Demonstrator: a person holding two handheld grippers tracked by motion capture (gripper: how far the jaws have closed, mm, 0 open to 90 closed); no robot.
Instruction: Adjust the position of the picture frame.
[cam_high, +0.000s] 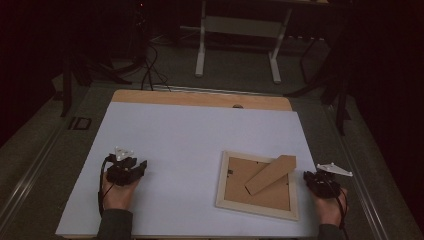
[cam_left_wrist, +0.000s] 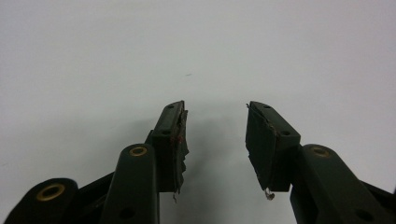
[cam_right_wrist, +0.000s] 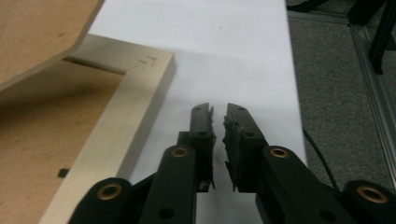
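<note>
A light wooden picture frame (cam_high: 220, 181) lies face down on the white sheet, right of centre, with its brown backing board (cam_high: 265, 196) up. Its cardboard stand (cam_high: 270, 174) slants across the back. My right gripper (cam_high: 307, 177) rests just right of the frame, jaws nearly together with nothing between them. In the right gripper view the gripper (cam_right_wrist: 218, 112) points along the frame's rail (cam_right_wrist: 135, 112), close beside it without touching; the stand (cam_right_wrist: 42, 32) hangs over at upper left. My left gripper (cam_high: 142, 167) sits at the sheet's left, open and empty. In the left gripper view the gripper (cam_left_wrist: 215, 112) faces bare white sheet.
The white sheet (cam_high: 190, 130) covers most of a wooden table (cam_high: 200, 98). The sheet's right edge and grey floor (cam_right_wrist: 336, 70) lie close to my right gripper. A white desk frame (cam_high: 237, 45) and cables stand on the dark floor beyond the table.
</note>
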